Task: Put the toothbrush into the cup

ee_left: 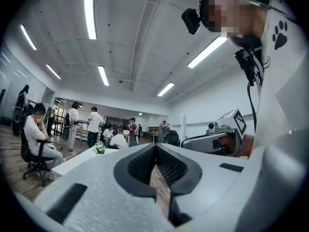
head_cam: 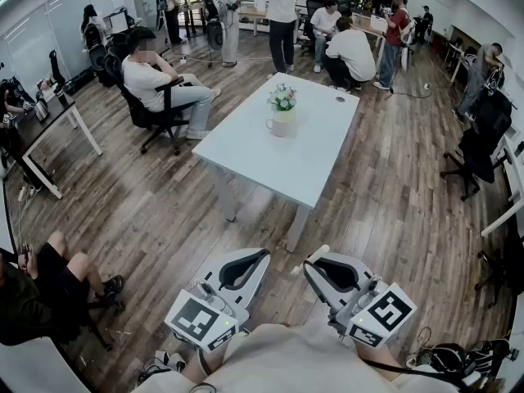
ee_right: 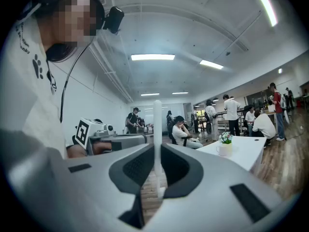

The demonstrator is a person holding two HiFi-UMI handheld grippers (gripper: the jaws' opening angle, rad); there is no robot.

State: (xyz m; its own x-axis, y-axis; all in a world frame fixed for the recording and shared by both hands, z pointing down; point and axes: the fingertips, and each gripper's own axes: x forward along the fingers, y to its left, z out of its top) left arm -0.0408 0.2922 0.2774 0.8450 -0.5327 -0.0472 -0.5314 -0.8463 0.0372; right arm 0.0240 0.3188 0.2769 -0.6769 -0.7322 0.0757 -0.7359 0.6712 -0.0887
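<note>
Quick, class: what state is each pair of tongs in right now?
Left tongs: closed, empty.
Right tongs: closed on the toothbrush.

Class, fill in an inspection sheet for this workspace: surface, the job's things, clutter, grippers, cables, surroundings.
Surface: white table, standing well ahead of both grippers.
Job's things: toothbrush upright in the right gripper; cup on the table, with flowers in it.
Clutter: one small dark thing near the table's far end, too small to tell what.
Grippers: right gripper shut on the toothbrush; left gripper shut, nothing between its jaws.
Cables: a cable on the floor beyond the table.
Surroundings: wooden floor; a seated person left of the table; more people behind it.
</note>
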